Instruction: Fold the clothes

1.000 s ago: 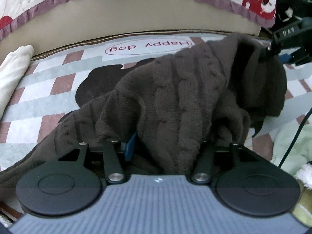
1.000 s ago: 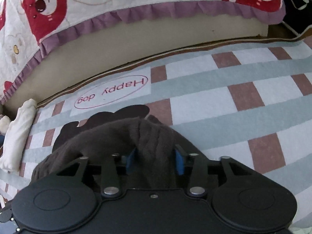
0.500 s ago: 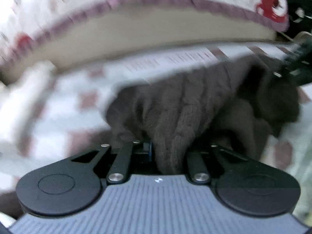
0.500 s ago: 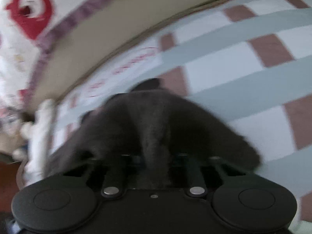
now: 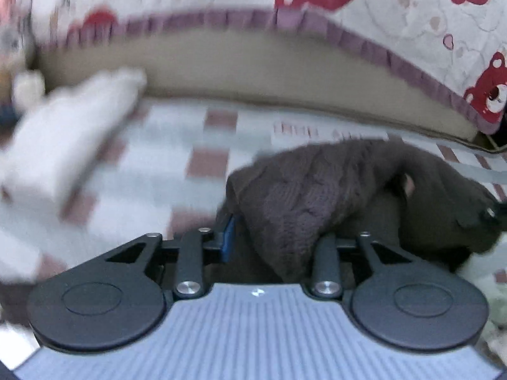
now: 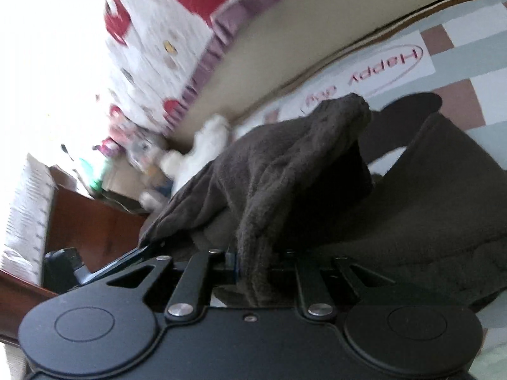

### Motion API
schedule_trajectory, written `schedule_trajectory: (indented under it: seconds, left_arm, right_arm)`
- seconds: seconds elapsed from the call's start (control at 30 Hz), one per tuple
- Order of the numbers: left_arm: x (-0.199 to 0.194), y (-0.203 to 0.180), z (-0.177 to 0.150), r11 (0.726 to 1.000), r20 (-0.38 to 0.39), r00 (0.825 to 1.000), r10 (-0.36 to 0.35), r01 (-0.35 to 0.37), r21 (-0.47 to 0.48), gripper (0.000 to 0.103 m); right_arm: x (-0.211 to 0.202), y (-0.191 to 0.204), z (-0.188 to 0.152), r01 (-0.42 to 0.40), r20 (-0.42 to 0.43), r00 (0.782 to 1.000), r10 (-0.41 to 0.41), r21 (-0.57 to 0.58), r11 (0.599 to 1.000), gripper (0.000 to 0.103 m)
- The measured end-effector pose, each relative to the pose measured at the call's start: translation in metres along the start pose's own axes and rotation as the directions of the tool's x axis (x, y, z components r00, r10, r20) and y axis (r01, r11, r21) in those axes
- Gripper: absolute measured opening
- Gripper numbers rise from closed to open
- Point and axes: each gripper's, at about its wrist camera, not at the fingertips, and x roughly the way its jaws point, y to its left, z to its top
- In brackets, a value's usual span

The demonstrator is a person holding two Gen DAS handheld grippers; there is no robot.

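The left gripper (image 5: 272, 237) had a ribbed grey-blue body with a small white mark, flanked by two black discs and black linkage arms with silver screws, and a blue pad on one finger, while the right gripper (image 6: 253, 262) was all black.

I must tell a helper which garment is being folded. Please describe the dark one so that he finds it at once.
Look at the checked mat in front of the bed with the bear quilt. On it, beside the "Happy dog" label, lies the sweater, bunched up. It is dark brown with a cable knit, while the cloth nearby is white.
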Motion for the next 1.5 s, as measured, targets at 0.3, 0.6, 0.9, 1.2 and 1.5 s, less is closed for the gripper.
schedule_trajectory:
  seconds: [0.3,0.6,0.9,1.2,1.5]
  left_arm:
    - [-0.03,-0.003,-0.011,0.981,0.013,0.981,-0.196,0.196,0.01,0.054]
    - [0.002,-0.013,-0.024,0.997,-0.049,0.999,-0.004,0.009,0.082,0.061]
    - [0.036,-0.001,-0.035,0.984,-0.129,0.978,0.163,-0.151,0.098,0.082]
    - [0.046,0.011,-0.032,0.994,-0.103,0.988,0.113,-0.114,-0.005,0.083]
    - [0.041,-0.005,-0.029,0.984,0.03,0.986,0.162,-0.163,0.077,0.016]
  right_arm:
    - [0.067,0.036,-0.037,-0.087,-0.251,0.965,0.072,-0.051,0.995,0.017]
    - [0.091,0.056,-0.069,-0.197,-0.431,0.891,0.144,-0.081,0.977,0.017]
    - [0.059,0.096,-0.073,-0.179,-0.397,0.917,0.042,-0.316,0.932,0.055]
    - [0.017,0.077,-0.05,-0.183,-0.227,0.967,0.115,-0.309,0.933,0.055]
    - [0.049,0.034,-0.044,0.16,-0.271,0.929,-0.252,-0.32,0.934,0.054]
